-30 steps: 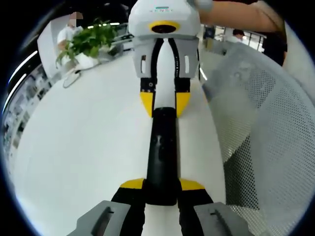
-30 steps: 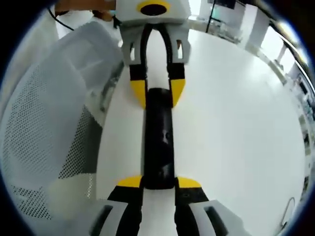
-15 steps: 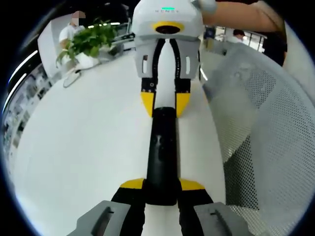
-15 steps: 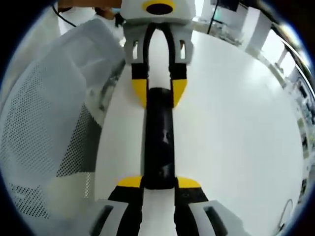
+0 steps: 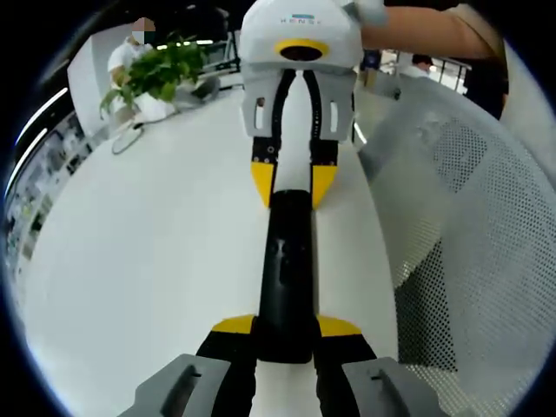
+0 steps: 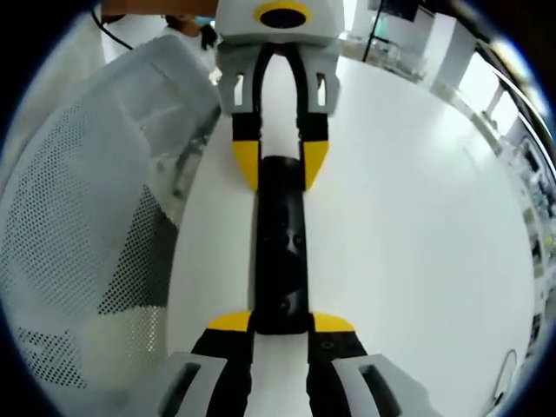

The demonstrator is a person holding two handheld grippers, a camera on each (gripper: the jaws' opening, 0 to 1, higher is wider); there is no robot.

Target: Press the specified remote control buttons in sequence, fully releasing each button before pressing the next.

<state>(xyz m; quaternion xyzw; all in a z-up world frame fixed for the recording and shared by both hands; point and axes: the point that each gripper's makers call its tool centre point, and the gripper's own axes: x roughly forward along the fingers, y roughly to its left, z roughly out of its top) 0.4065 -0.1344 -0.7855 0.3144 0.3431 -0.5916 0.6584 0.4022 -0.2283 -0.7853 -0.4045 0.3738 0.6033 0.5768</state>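
Two grippers (image 5: 289, 330) (image 6: 281, 326) on remote (image 5: 287, 269), mesh chair (image 5: 469, 226) beside.

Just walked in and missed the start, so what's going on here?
A person holds a long black remote control between two hand-held grippers over a white table. The left gripper clamps one end with its yellow-tipped jaws, and the right gripper clamps the opposite end, so each faces the other along the remote. A white perforated mesh chair stands beside the table, and a green potted plant sits at its far edge.
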